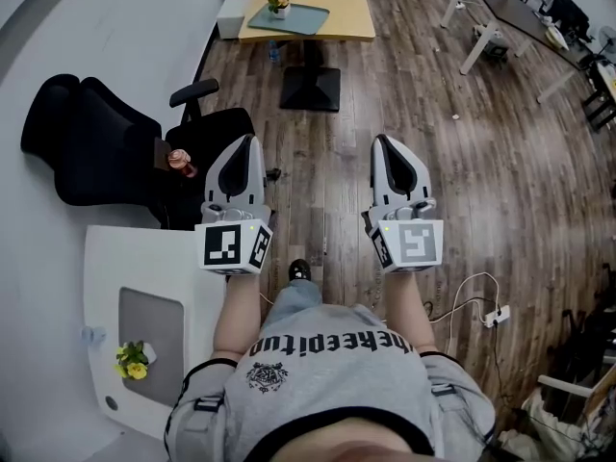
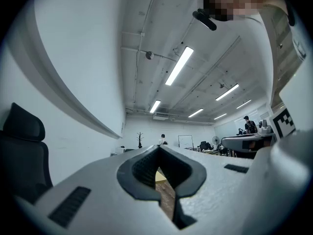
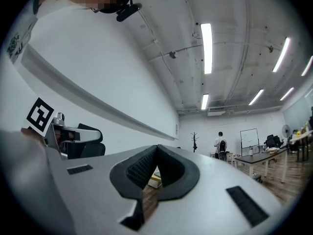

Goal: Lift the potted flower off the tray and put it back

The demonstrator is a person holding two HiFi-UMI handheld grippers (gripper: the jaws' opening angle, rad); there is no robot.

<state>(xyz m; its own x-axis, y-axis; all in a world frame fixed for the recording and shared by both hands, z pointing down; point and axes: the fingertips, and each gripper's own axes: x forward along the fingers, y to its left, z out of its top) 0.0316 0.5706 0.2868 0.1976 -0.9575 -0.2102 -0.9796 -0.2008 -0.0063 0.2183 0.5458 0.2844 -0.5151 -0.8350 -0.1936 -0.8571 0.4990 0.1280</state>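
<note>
The person stands on a dark wood floor (image 1: pixel 481 191) and holds both tools out in front, level with each other. The left gripper (image 1: pixel 247 144) sits at about 10 o'clock from the middle of the head view and the right gripper (image 1: pixel 385 147) at about 2 o'clock. Each gripper's own view shows its black ribbed pads drawn in until the tips meet, with only a small diamond-shaped gap behind them and nothing caught between. Each carries a marker cube, the left one (image 1: pixel 234 246) and the right one (image 1: pixel 412 244), printed with black-and-white square patterns that are not letters. The potted flower (image 1: pixel 279 3), yellow in a pale pot, stands well apart from both tools at 12 o'clock. It is on a teal tray (image 1: pixel 308 19) at the left of a light wood table (image 1: pixel 356 12). At 8 o'clock, a white table (image 1: pixel 115 258) carries a grey tray (image 1: pixel 159 316), and a second yellow flower (image 1: pixel 132 359) is at that tray's lower left edge. Black office chairs (image 1: pixel 87 142) are at 9 o'clock, and a white power strip (image 1: pixel 498 316) with its cable lies on the floor at 4 o'clock. The grey shirt (image 1: pixel 327 383) at 6 o'clock bears a round emblem and a curved line of dark lettering that seems to read "thekeepitun". I cannot be sure of every letter.
</note>
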